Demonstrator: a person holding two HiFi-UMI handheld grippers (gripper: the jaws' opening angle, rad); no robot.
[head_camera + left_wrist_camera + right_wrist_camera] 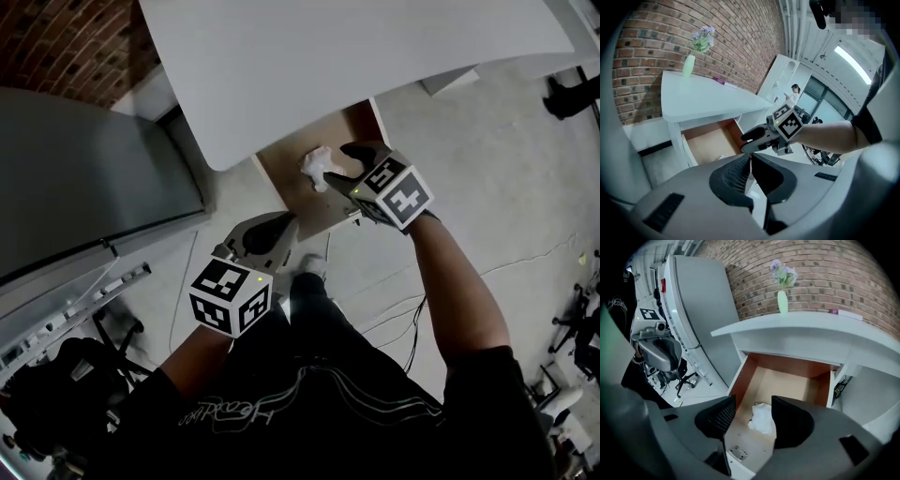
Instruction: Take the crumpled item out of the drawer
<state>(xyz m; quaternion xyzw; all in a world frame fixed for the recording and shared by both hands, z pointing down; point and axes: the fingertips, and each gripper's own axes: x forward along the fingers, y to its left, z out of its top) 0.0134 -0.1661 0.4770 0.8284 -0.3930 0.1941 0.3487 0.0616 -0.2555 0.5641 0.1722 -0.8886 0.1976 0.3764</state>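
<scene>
A crumpled white item [316, 165] lies on the wooden floor of the open drawer [286, 187] under the white table. My right gripper [339, 167] hangs over the drawer just to the item's right, jaws open. In the right gripper view the crumpled item [762, 419] shows low between the two spread fingers, untouched, near the drawer's [783, 383] front. My left gripper [285, 229] hovers outside the drawer's front edge, its jaws shut on nothing. Its own view has the shut tips [750, 158] aimed at the right gripper [757, 139] and the drawer [710, 144].
The white tabletop [356, 56] overhangs the drawer's back part. A tall grey cabinet [84, 178] stands at the left. A green vase with flowers [782, 298] sits on the table by the brick wall. Cables [403, 323] run over the concrete floor.
</scene>
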